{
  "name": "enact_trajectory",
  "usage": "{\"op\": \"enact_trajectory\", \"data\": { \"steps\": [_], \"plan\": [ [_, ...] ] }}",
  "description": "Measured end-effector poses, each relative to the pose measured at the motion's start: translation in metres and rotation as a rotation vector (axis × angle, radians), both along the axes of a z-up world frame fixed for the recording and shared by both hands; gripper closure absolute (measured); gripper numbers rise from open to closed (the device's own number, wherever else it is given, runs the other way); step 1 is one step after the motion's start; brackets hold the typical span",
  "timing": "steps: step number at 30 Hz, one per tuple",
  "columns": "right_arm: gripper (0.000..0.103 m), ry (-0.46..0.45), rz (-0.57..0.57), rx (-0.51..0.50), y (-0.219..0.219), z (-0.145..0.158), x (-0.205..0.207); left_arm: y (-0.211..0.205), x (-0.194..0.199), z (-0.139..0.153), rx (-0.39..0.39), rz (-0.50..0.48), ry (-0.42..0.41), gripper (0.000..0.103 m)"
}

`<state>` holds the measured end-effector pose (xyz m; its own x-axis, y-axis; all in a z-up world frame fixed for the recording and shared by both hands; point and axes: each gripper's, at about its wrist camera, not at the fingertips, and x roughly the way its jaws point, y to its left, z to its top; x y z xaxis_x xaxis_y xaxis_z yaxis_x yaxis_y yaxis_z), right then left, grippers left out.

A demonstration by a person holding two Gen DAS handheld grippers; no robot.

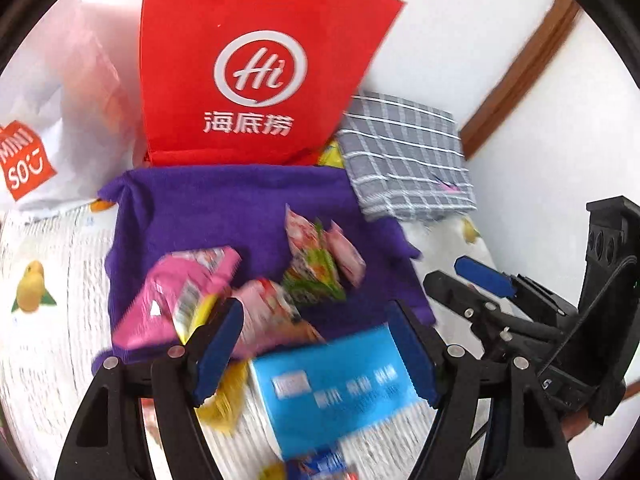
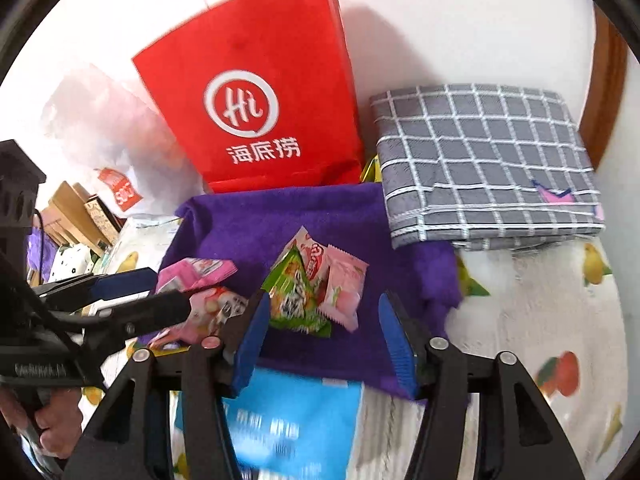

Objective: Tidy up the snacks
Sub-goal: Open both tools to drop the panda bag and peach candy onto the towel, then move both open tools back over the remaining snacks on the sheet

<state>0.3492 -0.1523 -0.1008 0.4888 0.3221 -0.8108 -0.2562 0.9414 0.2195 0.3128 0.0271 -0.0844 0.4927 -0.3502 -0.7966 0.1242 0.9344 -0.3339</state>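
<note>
The left claw stands wide open and holds nothing; a blue packet lies blurred between its fingers, a pink packet just past its left finger. The right claw is likewise wide open and empty, hovering over a green snack packet and small pink sachets piled together on a purple cloth. Behind the cloth stands a red paper bag, upright, with a folded grey checked cloth beside it on a fruit-printed surface
</note>
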Motion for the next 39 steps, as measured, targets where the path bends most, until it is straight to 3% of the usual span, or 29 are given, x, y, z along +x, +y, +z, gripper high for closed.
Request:
{"op": "enact_trajectory", "data": {
  "steps": [11, 21, 30, 39],
  "plan": [
    [0.042, -0.055, -0.038, 0.031, -0.025, 0.044, -0.112, -0.008, -0.117, 0.034, 0.003, 0.000, -0.066, 0.030],
    [0.039, -0.038, -0.071, 0.077, -0.039, 0.047, -0.193, -0.002, -0.204, 0.045, 0.000, 0.024, -0.112, 0.031],
    [0.039, -0.062, -0.067, 0.092, -0.040, 0.057, -0.240, -0.009, -0.245, 0.045, 0.009, 0.040, -0.118, 0.031],
    [0.039, -0.052, -0.034, 0.094, -0.030, 0.039, -0.248, 0.002, -0.241, 0.035, 0.019, 0.074, -0.118, 0.031]
  ]
}}
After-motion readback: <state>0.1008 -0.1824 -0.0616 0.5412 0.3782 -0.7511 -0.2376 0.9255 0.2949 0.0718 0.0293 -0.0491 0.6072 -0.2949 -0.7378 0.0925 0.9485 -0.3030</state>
